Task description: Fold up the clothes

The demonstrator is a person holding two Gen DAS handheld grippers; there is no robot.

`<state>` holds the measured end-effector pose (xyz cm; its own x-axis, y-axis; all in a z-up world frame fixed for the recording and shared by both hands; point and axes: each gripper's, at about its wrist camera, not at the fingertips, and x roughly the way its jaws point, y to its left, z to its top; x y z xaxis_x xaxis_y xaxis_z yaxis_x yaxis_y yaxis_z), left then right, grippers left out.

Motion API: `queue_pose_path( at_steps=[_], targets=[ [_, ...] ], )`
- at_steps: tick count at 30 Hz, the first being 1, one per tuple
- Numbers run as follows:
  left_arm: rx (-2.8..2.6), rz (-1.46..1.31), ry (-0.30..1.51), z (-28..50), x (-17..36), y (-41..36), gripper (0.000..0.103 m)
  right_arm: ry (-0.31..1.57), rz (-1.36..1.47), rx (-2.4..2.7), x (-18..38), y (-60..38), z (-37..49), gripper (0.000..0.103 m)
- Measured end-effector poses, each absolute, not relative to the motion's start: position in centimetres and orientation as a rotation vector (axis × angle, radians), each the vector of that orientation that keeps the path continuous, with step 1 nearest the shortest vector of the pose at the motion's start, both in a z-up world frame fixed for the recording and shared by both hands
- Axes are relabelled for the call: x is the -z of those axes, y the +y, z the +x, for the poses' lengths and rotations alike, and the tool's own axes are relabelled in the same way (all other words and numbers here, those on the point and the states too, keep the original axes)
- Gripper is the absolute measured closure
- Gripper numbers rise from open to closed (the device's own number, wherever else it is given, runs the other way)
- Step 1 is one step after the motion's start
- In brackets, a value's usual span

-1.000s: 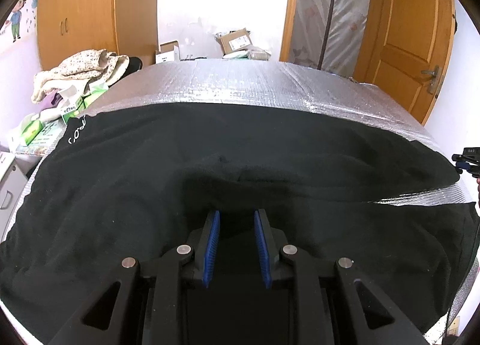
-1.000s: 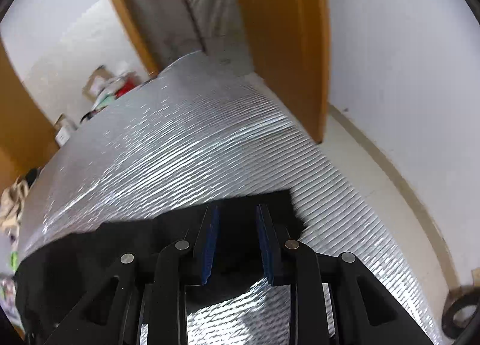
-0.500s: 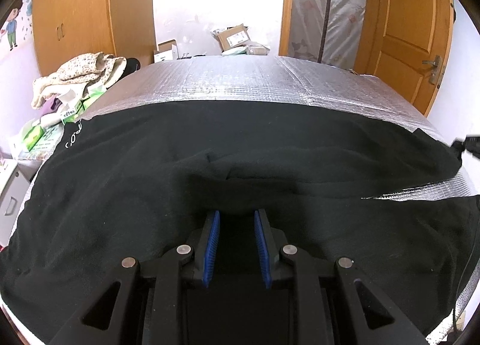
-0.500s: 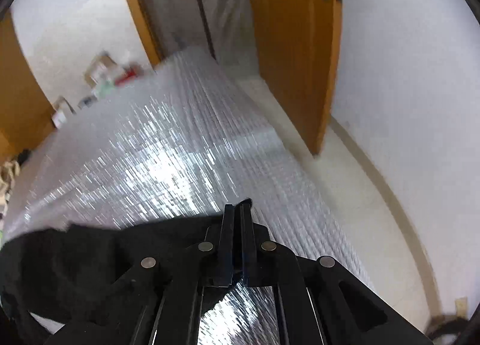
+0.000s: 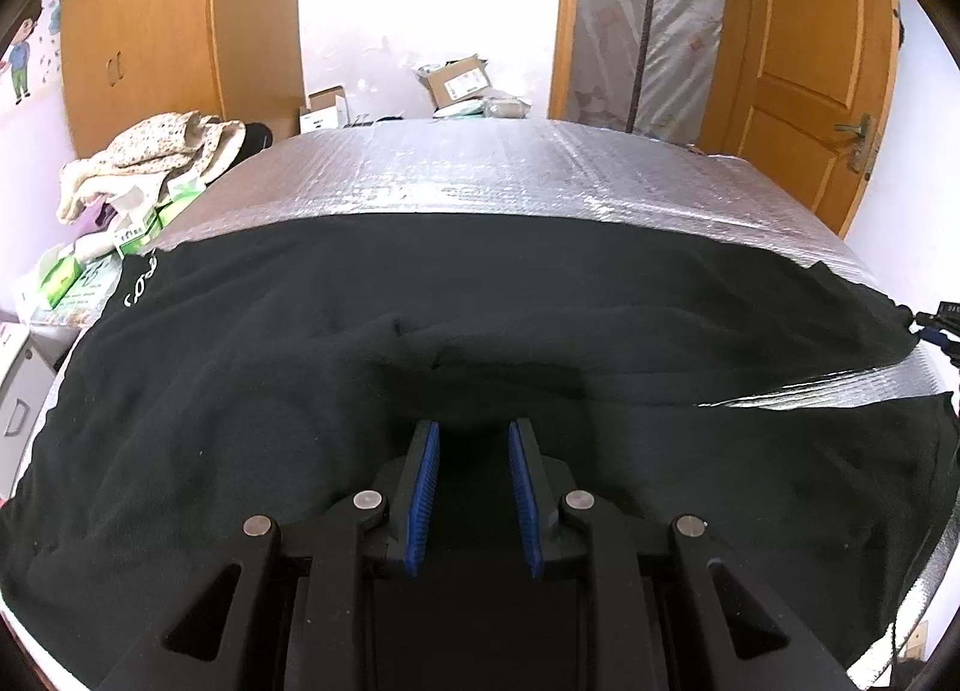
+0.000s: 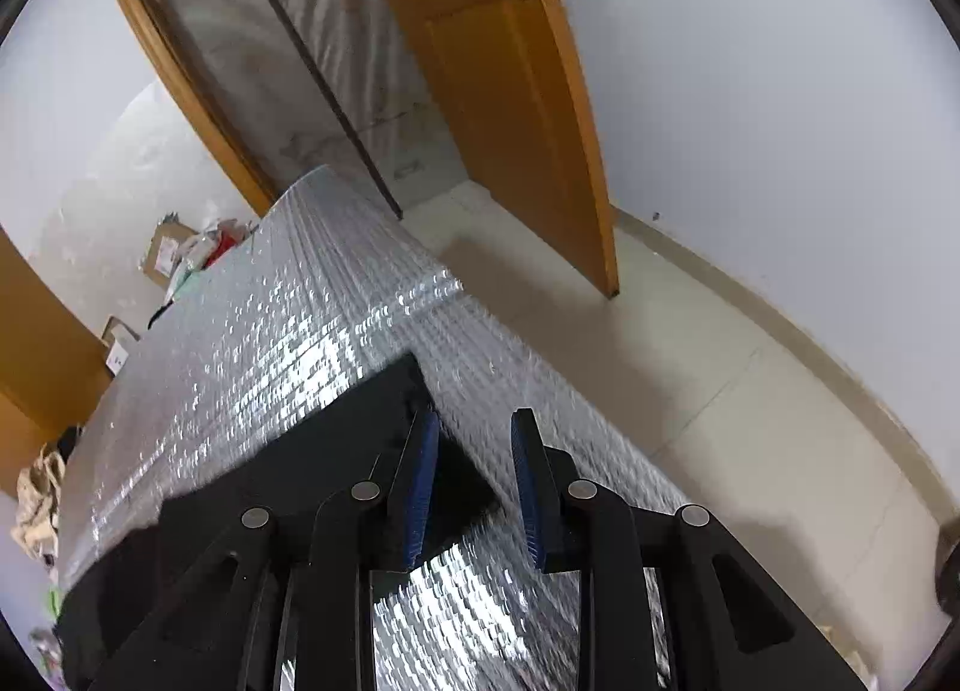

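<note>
A black garment (image 5: pixel 420 319) lies spread across the silver foil-covered table (image 5: pixel 510 168), with white lettering near its left end. My left gripper (image 5: pixel 472 433) hovers low over the garment's near middle, open, its blue pads apart and black cloth below them. A raised fold runs just beyond its tips. In the right wrist view the garment's end corner (image 6: pixel 414 385) lies flat on the foil (image 6: pixel 270 331) near the table's right edge. My right gripper (image 6: pixel 474 421) is opening over that corner; its left pad is on the cloth's edge, and neither pad presses it.
A heap of pale clothes (image 5: pixel 150 150) and green packets (image 5: pixel 66 277) sit beyond the table's left side. Cardboard boxes (image 5: pixel 459 81) stand at the far end. An orange door (image 6: pixel 510 90) and bare floor (image 6: pixel 690 361) lie right of the table's edge.
The right gripper closed on the garment's corner half a second ago, carried it toward the table's right edge, and now stands apart with the corner lying flat. The left gripper has stayed put.
</note>
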<state>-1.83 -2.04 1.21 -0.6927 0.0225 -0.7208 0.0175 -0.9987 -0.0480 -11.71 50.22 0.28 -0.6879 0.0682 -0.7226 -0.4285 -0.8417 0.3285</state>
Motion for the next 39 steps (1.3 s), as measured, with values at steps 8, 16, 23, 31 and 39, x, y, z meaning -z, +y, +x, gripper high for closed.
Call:
queue_pose_path(
  at_steps=[8, 16, 23, 31, 39],
  targets=[
    [-2.886, -1.224, -0.104, -1.7, -1.4, -2.2, 0.079, 0.376, -1.284, -2.54, 0.9, 47.8, -10.6, 0.079],
    [-2.959, -1.137, -0.1, -2.7, -3.9, -3.8, 0.079, 0.291, -1.138, -2.659, -3.2, 43.4, -8.8, 0.076],
    [-3.001, -1.22, -0.142, -6.5, -3.5, -6.2, 0.079, 0.091, -1.415, -2.9, -1.3, 32.6, -11.6, 0.076],
    [-2.933, -1.394, -0.161, -9.5, 0.0, -6.5, 0.079, 0.02, -1.411, -2.809, -0.1, 32.6, -15.9, 0.073],
    [-2.923, -1.374, -0.096, -11.7, 0.4, -5.7, 0.079, 0.119, -1.41, -2.833, -0.5, 34.5, -20.3, 0.068]
  ],
)
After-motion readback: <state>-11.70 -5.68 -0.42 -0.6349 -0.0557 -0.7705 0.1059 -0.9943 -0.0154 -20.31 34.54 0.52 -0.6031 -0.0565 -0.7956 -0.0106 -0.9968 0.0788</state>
